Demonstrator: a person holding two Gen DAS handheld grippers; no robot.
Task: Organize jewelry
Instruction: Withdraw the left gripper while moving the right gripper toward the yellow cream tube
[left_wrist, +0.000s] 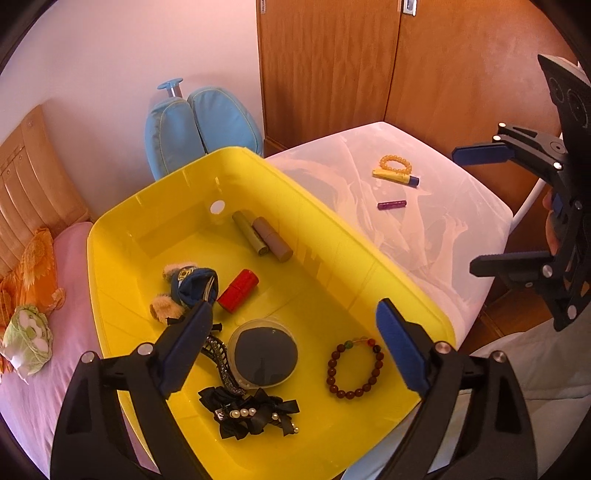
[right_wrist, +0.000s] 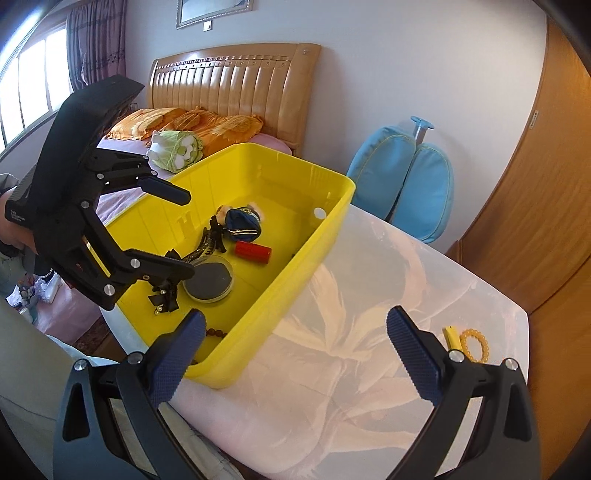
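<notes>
Brown bracelet (left_wrist: 355, 369): lies flat on the floor of the yellow bin (left_wrist: 384, 269), at 5 o'clock in it, just beside the round tub (left_wrist: 263, 356); in the right wrist view only a few beads show past the right gripper's finger.
Yellow bracelet (left_wrist: 396, 164): on the white lid (left_wrist: 461, 221) outside the bin, at 1 o'clock in the left wrist view, touching a yellow tube (left_wrist: 395, 176); in the right wrist view partly cut off by a finger.
Purple tube (left_wrist: 391, 205): alone on the lid, near the yellow tube; hidden in the right wrist view.
Left gripper (left_wrist: 291, 343): over the bin, jaws spread wide, nothing between them; the left finger covers part of the hair clip (left_wrist: 221, 360) and the blue pouch (left_wrist: 194, 288).
Right gripper (right_wrist: 295, 350): jaws wide apart and empty, over the bin's near corner and the lid; seen at 3 o'clock in the left wrist view, its body cut off by the frame edge.
Bin contents: red cylinder (left_wrist: 238, 291), two dull tubes (left_wrist: 264, 236) at 12 o'clock, black bow with pearls (left_wrist: 251, 410) at 6 o'clock, furry bits beside the pouch, hard to make out.
Tub: dark inside, contents unclear.
Lid: translucent, pale shapes beneath it blurred.
Person: only a bit of hand behind each gripper shows.
Surroundings: bed (right_wrist: 236, 74) with orange pillows, blue cushions (right_wrist: 406, 177), wooden wardrobe (left_wrist: 332, 66).
</notes>
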